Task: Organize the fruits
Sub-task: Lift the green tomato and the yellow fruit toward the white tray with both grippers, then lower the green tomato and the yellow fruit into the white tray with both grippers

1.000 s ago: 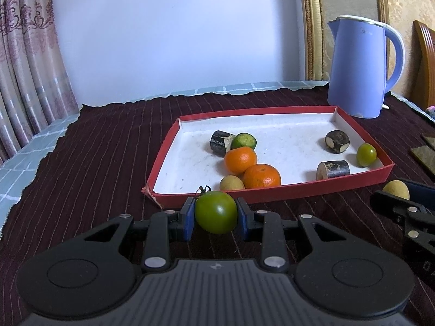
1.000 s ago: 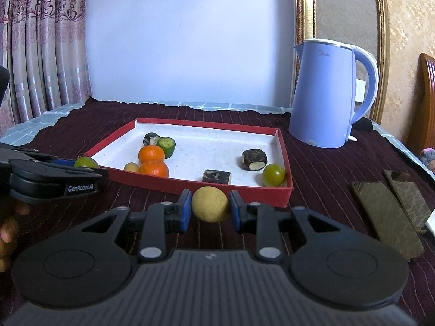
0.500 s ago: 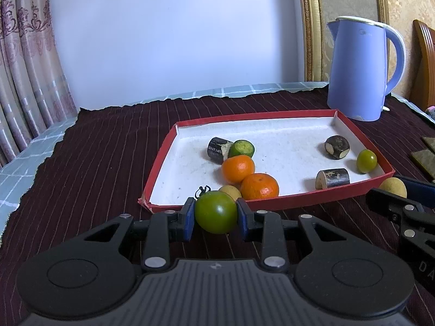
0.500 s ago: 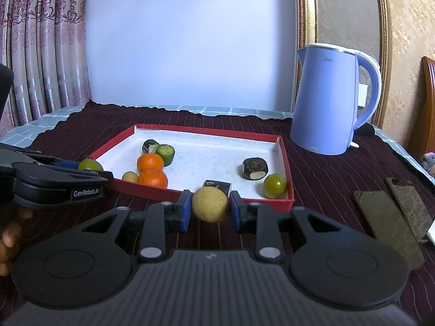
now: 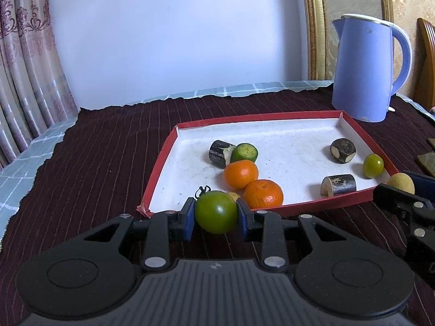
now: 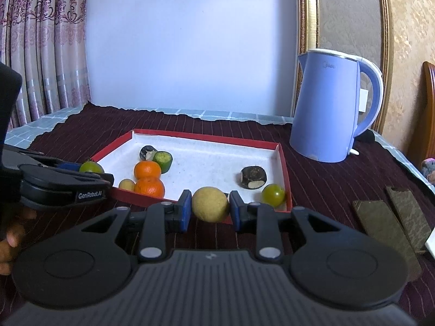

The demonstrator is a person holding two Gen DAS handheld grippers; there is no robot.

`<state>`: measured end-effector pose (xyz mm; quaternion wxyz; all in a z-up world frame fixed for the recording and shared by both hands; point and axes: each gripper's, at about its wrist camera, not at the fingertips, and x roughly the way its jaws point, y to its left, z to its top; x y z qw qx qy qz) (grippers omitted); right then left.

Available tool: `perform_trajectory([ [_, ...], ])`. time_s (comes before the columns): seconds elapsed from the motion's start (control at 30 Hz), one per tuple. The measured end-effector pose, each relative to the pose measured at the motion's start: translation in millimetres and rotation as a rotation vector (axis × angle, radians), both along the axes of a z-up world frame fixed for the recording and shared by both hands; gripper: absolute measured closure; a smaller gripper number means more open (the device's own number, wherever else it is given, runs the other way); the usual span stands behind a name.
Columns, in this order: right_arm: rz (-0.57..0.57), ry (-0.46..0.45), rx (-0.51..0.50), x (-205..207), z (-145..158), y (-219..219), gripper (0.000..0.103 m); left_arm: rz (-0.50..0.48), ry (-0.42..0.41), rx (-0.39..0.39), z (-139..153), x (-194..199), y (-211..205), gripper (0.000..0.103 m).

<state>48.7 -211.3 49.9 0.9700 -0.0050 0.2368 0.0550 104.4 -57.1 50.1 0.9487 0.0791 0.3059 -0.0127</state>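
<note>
My left gripper (image 5: 216,214) is shut on a green tomato (image 5: 216,212) and holds it just before the near left edge of the red tray (image 5: 163,160). My right gripper (image 6: 209,209) is shut on a round yellow fruit (image 6: 210,203) at the tray's (image 6: 282,160) near edge. In the tray lie two oranges (image 5: 240,174), a cut green fruit (image 5: 246,152), a small green tomato (image 5: 373,165), a small yellow fruit (image 6: 126,184) and dark sugarcane pieces (image 5: 342,150). The left gripper with its tomato also shows in the right wrist view (image 6: 91,168).
A blue electric kettle (image 5: 364,68) stands behind the tray's far right corner. Two dark flat slabs (image 6: 391,222) lie on the dark striped tablecloth (image 5: 103,152) to the right. Curtains (image 6: 40,40) hang at the left. A chair (image 6: 429,108) is at the far right.
Both grippers have lifted with their fruits and moved forward, closer to the tray's near edge. Both grips are unchanged.
</note>
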Motion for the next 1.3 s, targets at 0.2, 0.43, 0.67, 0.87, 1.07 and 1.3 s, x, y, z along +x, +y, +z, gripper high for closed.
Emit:
perform_trajectory([
  [0.2,-0.003,0.002,-0.001,2,0,-1,0.075,0.001,0.010,0.004,-1,6,-3,0.072],
  [0.43,-0.002,-0.007,-0.010,7,5,0,0.075,0.003,0.015,0.005,1,12,-6,0.072],
  [0.67,0.001,-0.014,-0.015,14,11,0,0.075,-0.003,0.022,0.011,4,19,-11,0.072],
  [0.87,0.007,-0.009,-0.007,21,12,-1,0.075,-0.002,0.018,0.016,6,24,-15,0.072],
  [1.07,0.008,-0.010,-0.012,25,13,-1,0.075,0.002,0.030,0.015,5,31,-16,0.072],
  [1.3,0.004,-0.008,-0.019,36,15,-3,0.075,0.011,0.034,0.025,2,41,-17,0.072],
])
